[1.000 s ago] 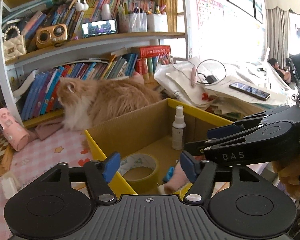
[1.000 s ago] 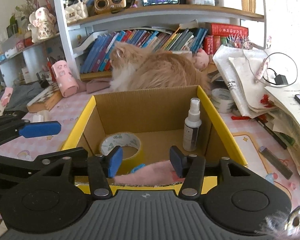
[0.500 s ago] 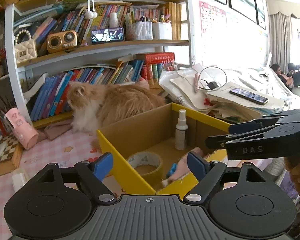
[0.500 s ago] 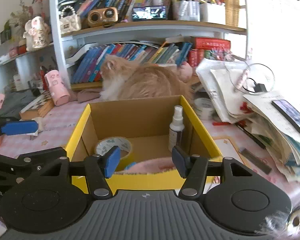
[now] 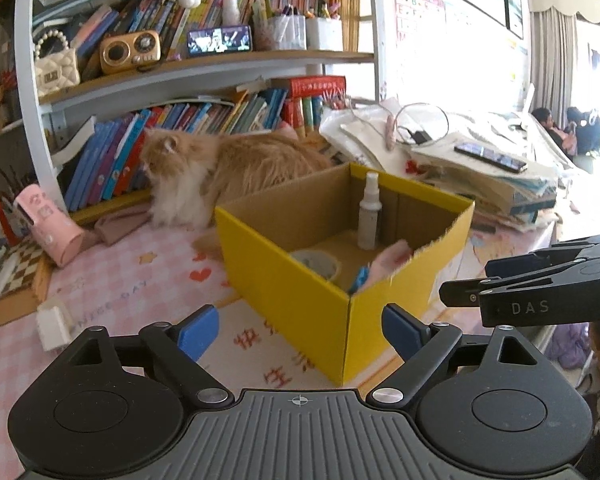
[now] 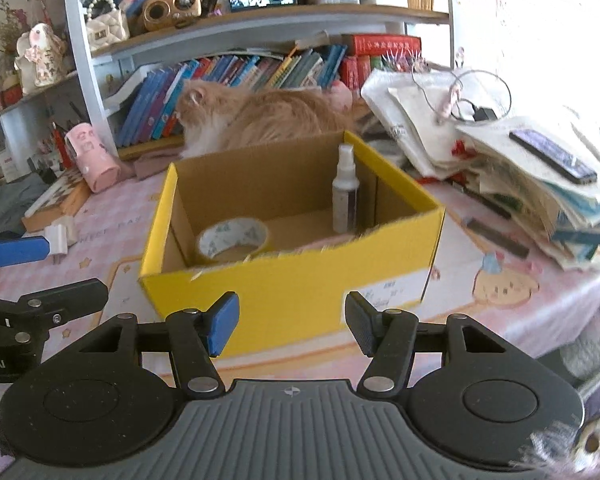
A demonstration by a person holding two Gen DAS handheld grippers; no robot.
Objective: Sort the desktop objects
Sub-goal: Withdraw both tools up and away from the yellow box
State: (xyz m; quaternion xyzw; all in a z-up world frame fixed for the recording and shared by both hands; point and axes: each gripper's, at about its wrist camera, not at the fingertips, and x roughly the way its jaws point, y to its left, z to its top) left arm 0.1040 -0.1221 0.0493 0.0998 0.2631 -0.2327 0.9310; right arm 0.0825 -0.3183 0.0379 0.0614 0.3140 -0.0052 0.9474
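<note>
Box (image 6: 300,300) sits in the middle of the surface (image 6: 540,320), yellow outside, brown card inside, and it already holds a tape roll (image 6: 232,240) at its left end, a spray bottle (image 6: 345,196) standing upright against the back wall, and something pink and soft (image 5: 392,258) slumped against the near wall. Both tongs hang back off the near edge: left tongs (image 5: 300,330) spread wide and empty, right tongs (image 6: 288,320) spread and empty too, each one catching the other in the side of its view.

Now the risks. That bottle is tall, narrow and free-standing, so any nudge to the box could tip it. The cat (image 6: 260,120) is lying right behind the box, touching or nearly touching its back wall, and if it shifts, the light card box could slide. Reaching past it toward the back edge means passing close to fur. Over at the right edge a heap of papers and bags (image 6: 500,168) leans outward with a phone (image 6: 552,156) lying on top and a charger cable (image 6: 476,96) looped behind; tug the wrong layer and the phone could slide off.

The surface wears a pink checked cloth with cartoon prints. A pink cup (image 6: 92,156) lies tipped at the left, a small white block (image 6: 60,236) nearer. Bookshelves (image 6: 260,20) crowd the back, bright window at right.
</note>
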